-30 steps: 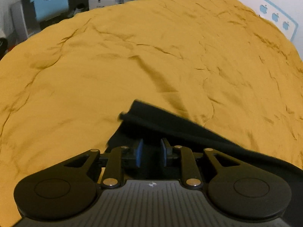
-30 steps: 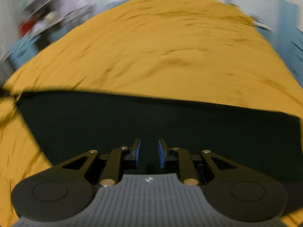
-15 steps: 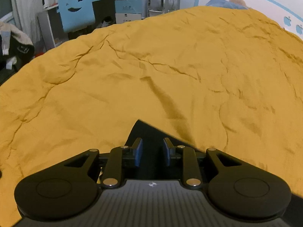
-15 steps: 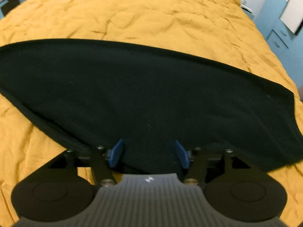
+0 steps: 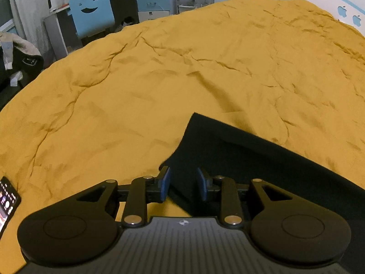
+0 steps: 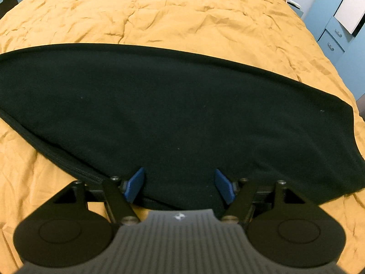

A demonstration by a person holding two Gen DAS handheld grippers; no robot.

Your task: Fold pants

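Letting go, both the left gripper (image 5: 183, 183) and right gripper (image 6: 180, 186) have just spread apart, leaving the pants (image 6: 173, 114) folded flat on the bedspread (image 6: 182, 13).

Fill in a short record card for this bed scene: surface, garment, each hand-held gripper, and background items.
surface: wrinkled yellow bedspread
garment: black pants, lying flat on the bedspread
left hand-held gripper: jaws have just been opening, pads clear of the cloth, over a corner of the pants
right hand-held gripper: jaws wide, over the near edge of the pants
phone: on the bedspread
background: blue chair, blue drawers
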